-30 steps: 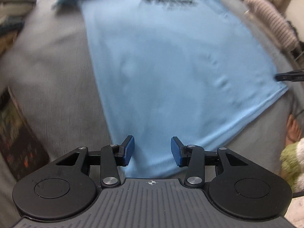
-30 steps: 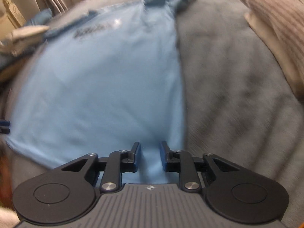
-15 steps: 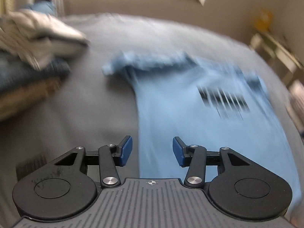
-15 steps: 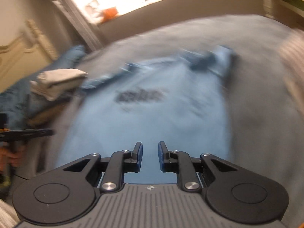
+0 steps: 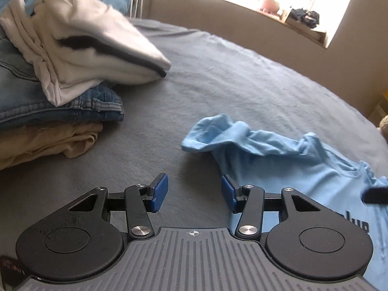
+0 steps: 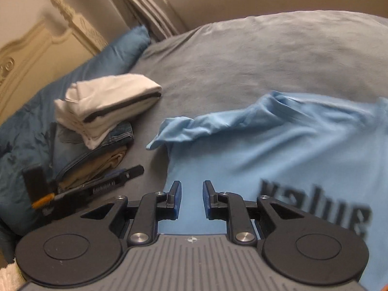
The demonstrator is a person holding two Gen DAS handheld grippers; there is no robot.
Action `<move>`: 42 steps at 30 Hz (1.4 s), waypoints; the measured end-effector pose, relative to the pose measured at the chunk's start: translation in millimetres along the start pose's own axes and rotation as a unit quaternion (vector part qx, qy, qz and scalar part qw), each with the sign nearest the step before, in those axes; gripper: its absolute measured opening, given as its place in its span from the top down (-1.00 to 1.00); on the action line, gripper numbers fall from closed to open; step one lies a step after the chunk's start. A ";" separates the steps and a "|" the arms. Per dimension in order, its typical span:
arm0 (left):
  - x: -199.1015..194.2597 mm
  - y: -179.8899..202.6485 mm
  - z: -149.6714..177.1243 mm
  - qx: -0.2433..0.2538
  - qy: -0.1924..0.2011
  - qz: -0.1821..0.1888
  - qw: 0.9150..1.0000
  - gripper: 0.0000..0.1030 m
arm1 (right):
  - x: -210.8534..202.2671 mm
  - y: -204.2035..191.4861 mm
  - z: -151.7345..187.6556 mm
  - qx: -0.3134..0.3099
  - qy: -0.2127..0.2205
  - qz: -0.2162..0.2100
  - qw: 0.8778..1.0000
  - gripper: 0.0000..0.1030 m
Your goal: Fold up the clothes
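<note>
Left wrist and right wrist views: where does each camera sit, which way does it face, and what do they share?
Left wrist: on the left gripper, facing down over the grey bed cover at the light blue T-shirt sleeve; own open jaws show.
Right wrist: on the right gripper, over the T-shirt's chest print; own open jaws and the left gripper show.
Shared: T-shirt, stack of folded clothes, bed cover.

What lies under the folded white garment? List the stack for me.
Under the folded white garment lie folded blue jeans, then a tan garment, all on the grey bedcover. Anything between or below those layers is covered.
</note>
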State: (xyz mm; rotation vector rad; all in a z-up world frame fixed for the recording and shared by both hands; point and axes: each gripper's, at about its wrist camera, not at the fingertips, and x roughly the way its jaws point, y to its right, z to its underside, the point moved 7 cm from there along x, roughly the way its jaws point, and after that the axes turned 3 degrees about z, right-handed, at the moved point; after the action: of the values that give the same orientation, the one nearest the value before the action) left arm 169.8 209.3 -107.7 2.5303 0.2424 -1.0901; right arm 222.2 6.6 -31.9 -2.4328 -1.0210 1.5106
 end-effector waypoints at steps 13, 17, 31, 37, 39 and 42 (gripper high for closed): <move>20.4 -50.0 -30.2 -0.088 0.000 0.031 0.996 0.08 | 144.8 -117.4 7.5 -0.546 0.066 0.110 0.828 0.38; 20.8 -53.5 -34.8 -0.081 0.007 0.042 0.996 0.08 | 174.0 -105.2 3.4 -0.564 0.056 0.128 0.814 0.78; 47.5 -18.0 -37.6 0.029 -0.040 0.097 0.994 0.06 | 175.2 29.5 -99.8 -0.037 0.061 0.006 0.997 0.99; 76.5 1.5 -46.1 0.052 -0.043 0.104 0.992 0.05 | 184.3 65.5 -97.9 0.039 0.063 -0.001 0.997 0.99; 84.5 6.4 -48.0 0.065 -0.040 0.094 0.993 0.08 | 186.0 70.0 -96.4 0.046 0.063 -0.006 0.997 0.98; 92.8 7.4 -49.0 0.062 -0.041 0.073 0.995 0.27 | 185.9 70.0 -98.9 0.048 0.068 -0.009 0.997 0.97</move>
State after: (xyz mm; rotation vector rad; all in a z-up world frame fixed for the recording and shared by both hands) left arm 268.1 223.2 -142.4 2.5569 -0.0316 -1.1796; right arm 390.5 86.7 -152.3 -2.4152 -0.9209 1.3359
